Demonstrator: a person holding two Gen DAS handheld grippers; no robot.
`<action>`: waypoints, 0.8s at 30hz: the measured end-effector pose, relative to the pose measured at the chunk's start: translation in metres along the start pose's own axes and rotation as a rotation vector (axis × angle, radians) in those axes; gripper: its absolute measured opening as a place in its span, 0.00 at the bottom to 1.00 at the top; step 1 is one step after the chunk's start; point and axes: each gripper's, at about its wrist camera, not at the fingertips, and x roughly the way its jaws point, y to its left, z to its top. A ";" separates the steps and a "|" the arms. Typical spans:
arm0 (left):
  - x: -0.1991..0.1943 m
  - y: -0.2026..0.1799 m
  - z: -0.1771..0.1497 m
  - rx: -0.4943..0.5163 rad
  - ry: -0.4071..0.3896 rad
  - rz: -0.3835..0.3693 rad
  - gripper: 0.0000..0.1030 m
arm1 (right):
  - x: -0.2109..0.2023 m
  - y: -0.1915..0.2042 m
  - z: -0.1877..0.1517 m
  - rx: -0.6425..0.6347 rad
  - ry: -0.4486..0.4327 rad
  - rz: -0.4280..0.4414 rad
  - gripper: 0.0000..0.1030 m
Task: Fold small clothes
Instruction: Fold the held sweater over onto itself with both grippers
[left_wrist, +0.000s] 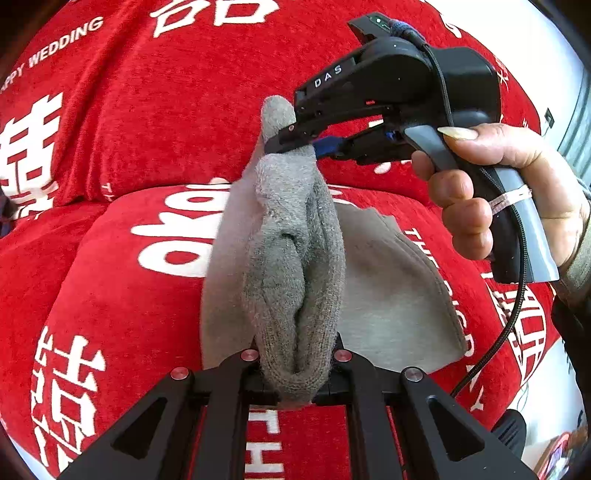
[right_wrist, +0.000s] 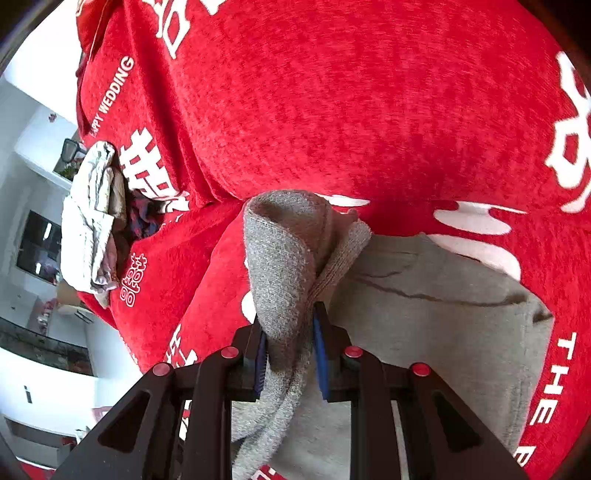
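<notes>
A grey sock (left_wrist: 295, 266) hangs stretched between both grippers above a red sofa. My left gripper (left_wrist: 295, 384) is shut on the sock's near end. My right gripper (left_wrist: 291, 140), held by a hand, is shut on the far end, where a tip of sock sticks up. In the right wrist view the gripper (right_wrist: 290, 354) clamps the sock (right_wrist: 280, 266) between blue pads (right_wrist: 320, 350). A flat light grey garment (left_wrist: 391, 295) lies on the seat cushion under the sock; it also shows in the right wrist view (right_wrist: 443, 332).
The red sofa cover (left_wrist: 147, 140) with white lettering fills both views. A pile of crumpled clothes (right_wrist: 92, 221) lies at the sofa's far end in the right wrist view. A room with white walls lies beyond it.
</notes>
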 end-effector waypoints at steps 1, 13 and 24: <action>0.002 -0.004 0.001 0.005 0.006 0.002 0.10 | -0.002 -0.003 0.000 0.003 0.000 0.001 0.23; 0.016 -0.048 0.011 0.076 0.036 0.020 0.10 | -0.027 -0.027 -0.001 0.004 -0.007 0.011 0.23; 0.028 -0.092 0.006 0.153 0.060 0.019 0.10 | -0.056 -0.062 -0.015 0.006 -0.031 0.028 0.23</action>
